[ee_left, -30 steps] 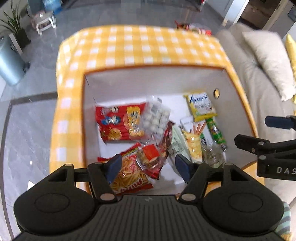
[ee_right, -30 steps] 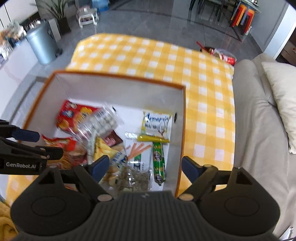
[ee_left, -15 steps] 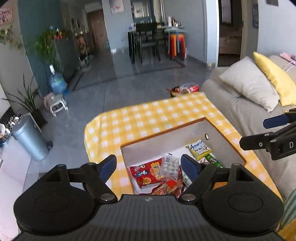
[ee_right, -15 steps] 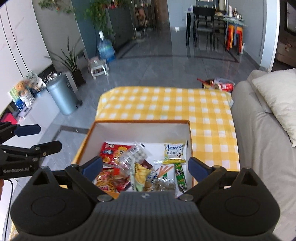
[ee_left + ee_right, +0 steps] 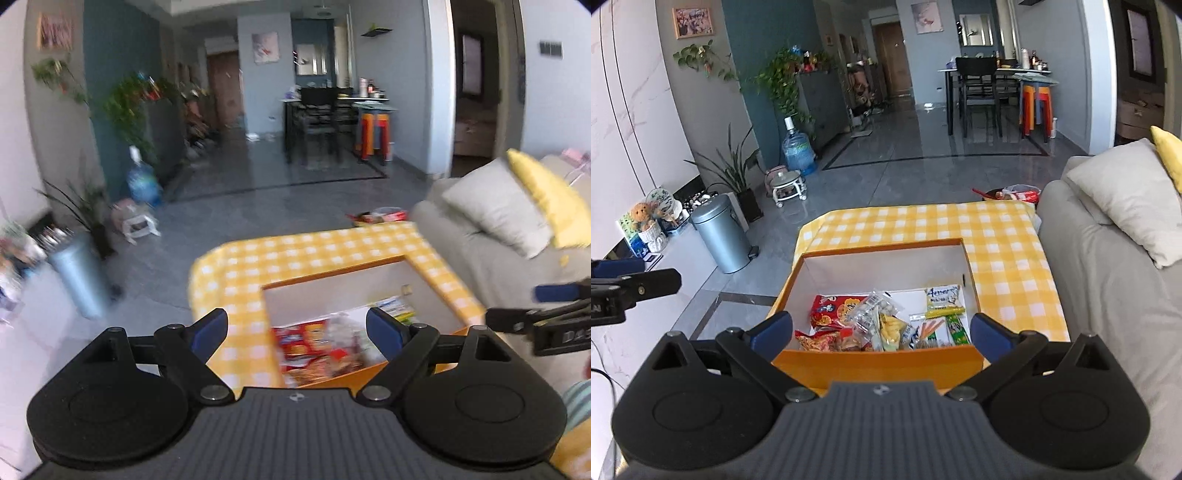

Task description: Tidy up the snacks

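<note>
Both tongs gape wide and hold nothing — the left tongs (image 5: 297, 330) and right tongs (image 5: 882, 334) hang above the orange box (image 5: 877, 363) of snack packets (image 5: 886, 326) at six o'clock.

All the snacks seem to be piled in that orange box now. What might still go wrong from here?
The orange box sits at the near end of the checked tablecloth, so a bump from either gripper might slide it off. The packets are heaped unevenly, and the clear bag rides on top, so tilting the box could spill them. Both the left gripper and right gripper are open and empty.
</note>
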